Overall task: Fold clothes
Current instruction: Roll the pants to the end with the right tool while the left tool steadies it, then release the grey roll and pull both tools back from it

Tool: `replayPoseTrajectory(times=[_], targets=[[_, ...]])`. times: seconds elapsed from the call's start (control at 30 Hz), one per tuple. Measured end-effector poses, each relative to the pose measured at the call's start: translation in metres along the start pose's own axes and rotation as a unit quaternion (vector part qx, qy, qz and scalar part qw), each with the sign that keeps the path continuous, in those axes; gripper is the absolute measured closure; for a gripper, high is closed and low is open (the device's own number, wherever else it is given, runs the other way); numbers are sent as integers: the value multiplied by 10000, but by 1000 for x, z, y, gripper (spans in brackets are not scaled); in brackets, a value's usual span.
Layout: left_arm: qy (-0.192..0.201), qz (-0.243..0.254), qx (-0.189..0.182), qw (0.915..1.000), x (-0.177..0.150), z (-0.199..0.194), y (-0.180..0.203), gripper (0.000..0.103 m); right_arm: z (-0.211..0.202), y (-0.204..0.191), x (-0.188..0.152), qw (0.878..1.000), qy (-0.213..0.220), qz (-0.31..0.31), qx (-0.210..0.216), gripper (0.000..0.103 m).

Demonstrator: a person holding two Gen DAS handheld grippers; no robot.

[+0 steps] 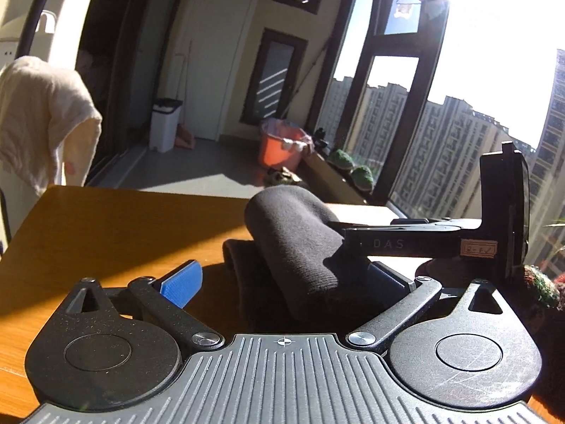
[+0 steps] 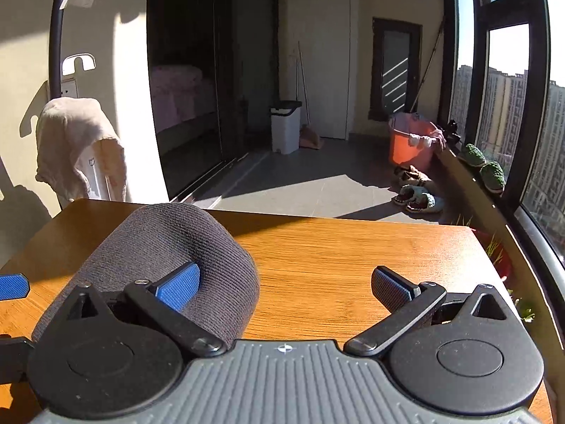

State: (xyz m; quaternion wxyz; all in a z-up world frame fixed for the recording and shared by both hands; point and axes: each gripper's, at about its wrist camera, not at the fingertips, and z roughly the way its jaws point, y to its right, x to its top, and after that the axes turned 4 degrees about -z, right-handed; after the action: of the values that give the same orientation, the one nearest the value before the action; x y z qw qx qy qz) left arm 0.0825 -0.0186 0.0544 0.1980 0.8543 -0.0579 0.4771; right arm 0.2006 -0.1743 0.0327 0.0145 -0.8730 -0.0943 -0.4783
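Dark grey knit garment [image 1: 293, 247] lying humped on wooden table [image 1: 106, 226], its near end dropping behind left gripper body, cut off from sight. Left gripper [image 1: 282, 279] sitting spread, garment bulging between blue pads; right pad largely hidden by cloth. Right gripper [image 2: 284, 288] also gaping wide, left finger [image 2: 176, 288] tucking under garment fold [image 2: 169, 240], nothing pinched. Cream towel [image 2: 77, 141] hanging beyond table, partly washed out by glare.

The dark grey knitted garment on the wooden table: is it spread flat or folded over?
Folded over. The dark grey knitted garment arches in a rounded hump above the wooden table, doubled onto itself, not flat.
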Motion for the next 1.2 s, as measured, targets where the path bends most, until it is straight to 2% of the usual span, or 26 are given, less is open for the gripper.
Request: replayPoseTrajectory(times=[0.07,0.17,0.23,0.33,0.6,0.77,0.9,1.0,1.2], targets=[[-253,46,58,9997,0,16,1,20,7,-4,8,9998,14,-202,-52,0],[-438,-55,254,9987,-7,31,-3,24,4,-5,10,9995,103,-278,-93,0],[-513,-174,310,9981,-11,38,-6,23,-9,0,2,9997,218,-130,-53,0],[-391,-288,270,9985,-10,33,-10,20,-31,11,-13,9991,328,241,139,0],[-357,-242,375,9984,-10,33,-10,12,-54,21,-56,9941,112,968,471,0],[-373,-269,437,9980,-14,25,-8,6,-65,18,-74,9930,47,1144,281,0],[-467,-310,700,9960,-25,11,-2,2,-68,4,-80,9938,-581,943,-85,0],[-549,-335,902,9938,-34,0,4,0,-74,-14,-85,9927,-902,576,-548,0],[-707,-216,1466,9864,-49,-19,15,0,-96,-27,-99,9916,-921,676,-613,0]])
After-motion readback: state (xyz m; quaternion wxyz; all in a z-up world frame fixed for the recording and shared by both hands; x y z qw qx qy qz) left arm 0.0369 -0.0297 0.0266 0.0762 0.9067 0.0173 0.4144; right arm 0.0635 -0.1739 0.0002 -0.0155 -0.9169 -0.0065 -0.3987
